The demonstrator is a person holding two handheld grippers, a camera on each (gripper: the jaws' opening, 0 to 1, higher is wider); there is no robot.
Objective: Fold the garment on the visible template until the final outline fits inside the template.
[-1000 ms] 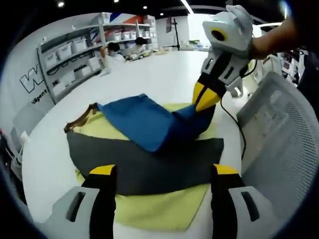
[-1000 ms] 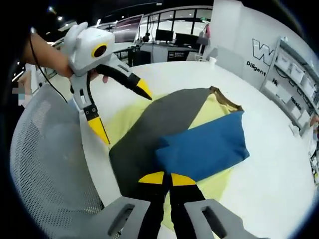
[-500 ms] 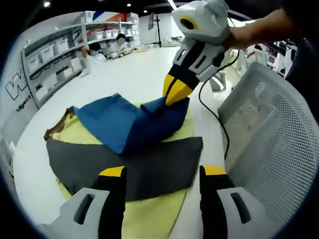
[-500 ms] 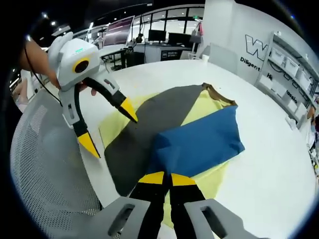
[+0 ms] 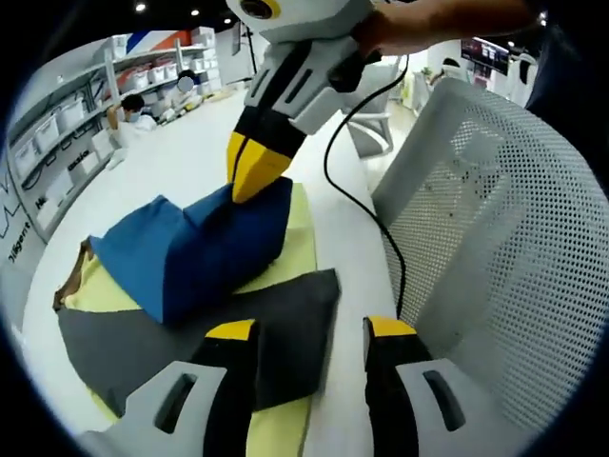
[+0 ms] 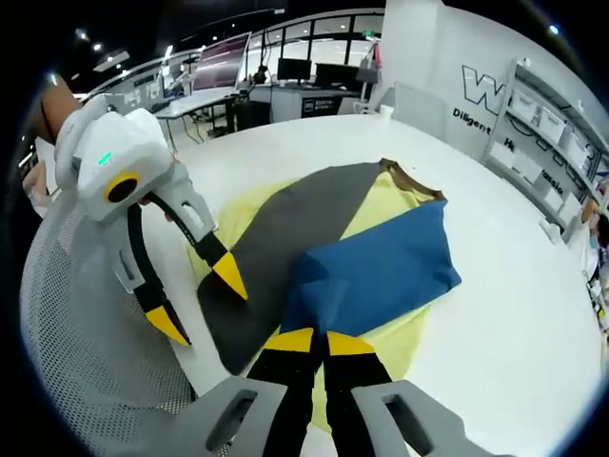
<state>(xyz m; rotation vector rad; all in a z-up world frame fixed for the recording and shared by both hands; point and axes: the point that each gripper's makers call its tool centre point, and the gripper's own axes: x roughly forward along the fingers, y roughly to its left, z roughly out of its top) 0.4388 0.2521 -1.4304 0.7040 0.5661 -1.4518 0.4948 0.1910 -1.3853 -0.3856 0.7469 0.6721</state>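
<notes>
Left gripper view: the left gripper rises from the bottom with its yellow-tipped jaws spread, nothing between them. Just ahead of it lies the garment, a blue, grey and yellow piece on the white worktop, with the grey panel's corner reaching the left jaw. Beyond that, the right gripper comes down from the top, its jaws pressed together on a raised fold of the blue cloth, which peaks at the tips. A white mesh chair stands to the right of the gripper.

Right gripper view: the right gripper has its jaws closed on the near edge of the garment, the blue fold running ahead and to the right. The grey panel lies ahead to the left, and yellow cloth shows around both. The left gripper hangs at the left with jaws apart, one tip just over the grey panel's edge. The worktop stretches beyond.
</notes>
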